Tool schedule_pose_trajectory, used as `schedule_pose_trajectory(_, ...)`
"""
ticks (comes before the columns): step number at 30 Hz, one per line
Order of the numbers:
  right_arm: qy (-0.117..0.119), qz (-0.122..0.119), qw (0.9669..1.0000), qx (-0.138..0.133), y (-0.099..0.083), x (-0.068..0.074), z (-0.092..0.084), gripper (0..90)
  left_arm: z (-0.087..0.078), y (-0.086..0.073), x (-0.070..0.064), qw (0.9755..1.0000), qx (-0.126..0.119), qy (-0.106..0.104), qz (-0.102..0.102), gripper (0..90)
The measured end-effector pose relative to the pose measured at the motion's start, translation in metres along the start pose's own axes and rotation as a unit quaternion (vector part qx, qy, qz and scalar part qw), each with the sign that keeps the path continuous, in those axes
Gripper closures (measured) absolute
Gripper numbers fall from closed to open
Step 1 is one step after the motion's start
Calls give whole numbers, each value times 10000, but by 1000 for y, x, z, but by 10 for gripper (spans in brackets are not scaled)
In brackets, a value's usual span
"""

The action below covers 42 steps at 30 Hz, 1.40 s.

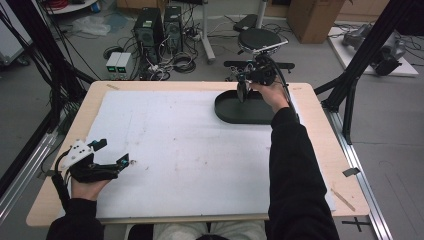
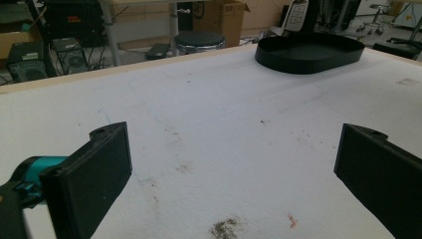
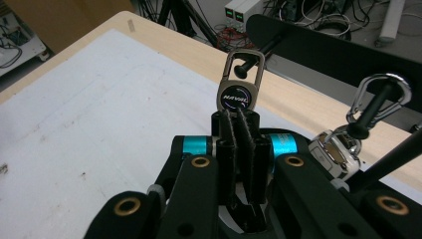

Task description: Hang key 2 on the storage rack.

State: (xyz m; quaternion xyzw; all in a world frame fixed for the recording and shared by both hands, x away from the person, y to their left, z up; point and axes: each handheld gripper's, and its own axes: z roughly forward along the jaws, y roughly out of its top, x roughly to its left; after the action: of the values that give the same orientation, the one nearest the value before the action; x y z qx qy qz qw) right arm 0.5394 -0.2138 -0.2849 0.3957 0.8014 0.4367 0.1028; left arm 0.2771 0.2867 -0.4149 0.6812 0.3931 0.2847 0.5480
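Two grippers are being held over a wooden worktop point(image 1: 320, 145) covered by a white mat point(image 1: 190, 145). The right gripper point(image 3: 238, 119) is being held at the far side, over a black oval tray point(image 1: 227, 111), and its fingers point(image 3: 226, 149) are being pressed together on a metal carabiner keychain point(image 3: 240, 82), which is sticking up from between the fingertips. The keychain's clip loop is being hung over a black peg point(image 3: 242, 68) just beyond the fingertips. A second silver carabiner point(image 3: 380, 94) is hanging on another peg to one side of the fingers, with a shiny metal fob point(image 3: 334, 152) below it.

The left gripper point(image 2: 234, 169) is being held low over the mat at the near side, its fingers point(image 2: 97, 172) spread wide with nothing between them. Stains on the mat are showing between and ahead of these fingers, and the tray is lying well beyond them.
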Motion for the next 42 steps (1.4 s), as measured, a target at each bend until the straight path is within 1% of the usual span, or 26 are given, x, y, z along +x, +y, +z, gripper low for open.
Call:
schedule_pose_trajectory(1, 5, 20, 10000, 27, 0, 1, 1, 868, 0, 0, 0, 10000, 0, 0, 0, 20)
schedule_pose_trajectory(3, -19, -47, 10000, 65, 0, 2, 3, 868, 0, 0, 0, 10000, 8, 0, 2, 20)
schedule_pose_trajectory(5, -35, -42, 9999, 96, 0, 3, 6, 868, 0, 0, 0, 10000, 13, 0, 8, 20)
schedule_pose_trajectory(9, -63, -35, 9999, 76, 0, 4, 9, 866, 0, 0, 0, 10000, 11, -2, 3, 20)
schedule_pose_trajectory(10, -109, -34, 9999, 86, 0, 4, 11, 867, 0, 0, 0, 10000, 13, -6, 0, 20)
schedule_pose_trajectory(15, -225, 90, 9997, 88, -2, 1, 17, 866, 0, 0, 0, 10000, 17, -6, 5, 20)
schedule_pose_trajectory(19, -278, 190, 9994, -6, -3, -2, 20, 866, 0, 0, 0, 10000, 22, -5, 11, 20)
schedule_pose_trajectory(21, -288, 316, 9991, -48, -4, -3, 22, 866, 0, 0, 0, 10000, 23, -1, 12, 20)
schedule_pose_trajectory(23, -347, 321, 9988, -94, -4, -5, 25, 863, 0, 0, 0, 10000, 33, 2, 15, 20)
schedule_pose_trajectory(26, -360, 497, 9980, -172, -4, -8, 28, 862, -1, 0, 0, 10000, 31, -8, 14, 20)
schedule_pose_trajectory(29, -378, 588, 9974, -198, -5, -10, 30, 849, -1, -1, 0, 10000, 34, 0, 9, 20)
schedule_pose_trajectory(30, -395, 644, 9970, -176, -6, -10, 31, 816, -1, -1, 0, 10000, 13, -20, -19, 20)
schedule_pose_trajectory(31, -395, 644, 9970, -176, -6, -10, 31, 816, -1, -1, 0, 10000, 13, -20, -19, 20)
schedule_pose_trajectory(32, -421, 680, 9966, -203, -6, -11, 31, 697, -2, -1, 1, 10000, 8, -7, -21, 20)
schedule_pose_trajectory(34, -480, 572, 9970, -181, -5, -8, 29, 625, -2, -1, 0, 10000, 4, -17, -15, 20)
schedule_pose_trajectory(36, -559, 417, 9975, -93, -4, -5, 28, 558, -2, -1, 0, 10000, 18, -14, 1, 20)
schedule_pose_trajectory(37, -591, 363, 9976, -37, -4, -4, 27, 509, -2, -1, 0, 10000, 18, -14, 1, 20)
schedule_pose_trajectory(39, -526, 323, 9981, 44, -4, -2, 26, 422, -2, -1, 0, 10000, 20, -14, -2, 20)
schedule_pose_trajectory(40, -516, 239, 9983, 82, -4, -1, 27, 364, -2, -1, 0, 10000, 11, -16, -6, 20)
schedule_pose_trajectory(41, -540, 174, 9983, 165, -5, 0, 27, 312, -2, -1, 0, 10000, 29, -21, 2, 20)
schedule_pose_trajectory(42, -613, 93, 9977, 266, -5, 2, 28, 282, -2, -1, 0, 10000, 17, -24, -9, 20)
